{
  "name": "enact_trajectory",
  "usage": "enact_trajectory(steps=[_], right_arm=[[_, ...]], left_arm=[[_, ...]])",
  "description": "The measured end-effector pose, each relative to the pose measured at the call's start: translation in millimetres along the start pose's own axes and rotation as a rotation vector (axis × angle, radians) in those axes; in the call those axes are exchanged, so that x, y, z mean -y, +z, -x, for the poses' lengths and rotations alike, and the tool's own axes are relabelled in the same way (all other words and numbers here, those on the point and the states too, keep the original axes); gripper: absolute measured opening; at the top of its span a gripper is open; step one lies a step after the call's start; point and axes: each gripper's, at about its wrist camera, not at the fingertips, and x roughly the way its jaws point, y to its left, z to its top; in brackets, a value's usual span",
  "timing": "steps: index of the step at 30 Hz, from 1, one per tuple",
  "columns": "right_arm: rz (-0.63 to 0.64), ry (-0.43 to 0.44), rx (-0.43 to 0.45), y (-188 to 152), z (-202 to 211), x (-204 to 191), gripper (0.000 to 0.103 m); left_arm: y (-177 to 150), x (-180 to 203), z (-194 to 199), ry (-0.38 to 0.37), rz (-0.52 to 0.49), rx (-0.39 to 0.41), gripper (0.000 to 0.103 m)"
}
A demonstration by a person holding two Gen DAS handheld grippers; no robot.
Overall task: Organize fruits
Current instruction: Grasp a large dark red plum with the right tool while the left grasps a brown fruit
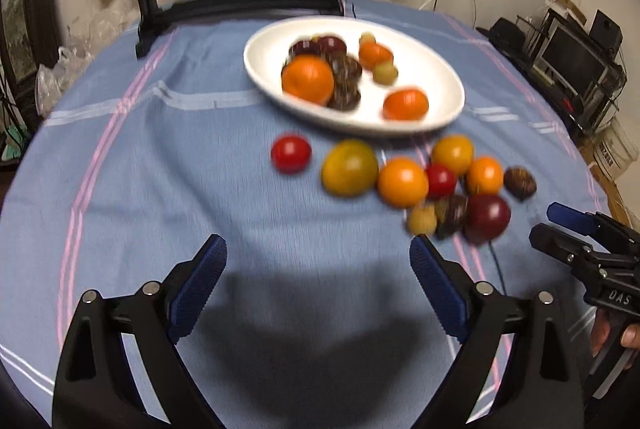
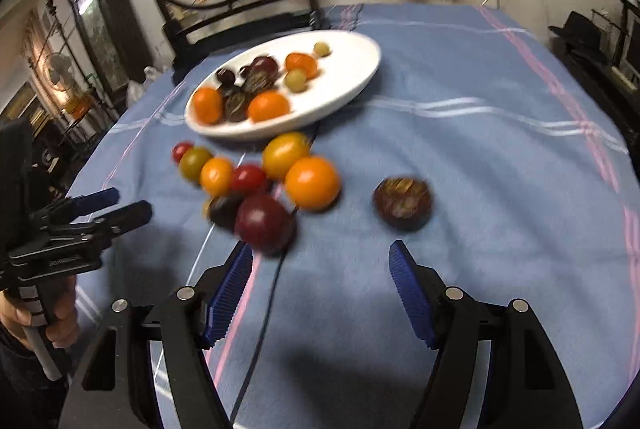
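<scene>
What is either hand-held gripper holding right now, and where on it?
Nothing. The left hand-held gripper and right hand-held gripper both have open jaws with only tablecloth between them.

One white oval plate (image 1: 260, 67) sits on the bench.

On the plate:
- three round orange fruits (image 1: 307, 79)
- two small green-yellow grapes (image 1: 385, 73)
- two mottled dark brown fruits (image 1: 346, 67)
- at least two dark purple plums (image 1: 332, 45); blur hides whether there is a third

On the cloth just in front of the plate, ten pieces:
- two small red tomatoes (image 1: 291, 153)
- four orange-to-yellow round fruits (image 1: 402, 182), one of them greenish
- one large dark red plum (image 2: 265, 223)
- two dark brownish fruits (image 2: 402, 203), one lying apart
- one small pale yellow fruit (image 1: 422, 220)

Two black tools with blue pads are in view: the left tool (image 1: 316, 249) and the right tool (image 2: 320, 249).
</scene>
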Motion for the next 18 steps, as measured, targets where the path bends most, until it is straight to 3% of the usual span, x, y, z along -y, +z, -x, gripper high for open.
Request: enact_trajectory(steps=[4, 11, 18], right_arm=[[0.031, 0.046, -0.055, -8.7, -12.2, -14.1, 0.072], [0.049, 0.024, -0.077, -3.0, -28.3, -30.2, 0.071], [0.130, -0.051, -0.092, 14.1, -49.5, -53.0, 0.057]], left_arm=[[-16.8, -1.8, -5.1, 0.001, -0.002, -0.018, 0.090], [-26.1, 2.3, -9.3, 0.047, -0.039, -0.018, 0.090], [-27.5, 0.1, -18.3, 0.011, -0.038, -0.058, 0.090]])
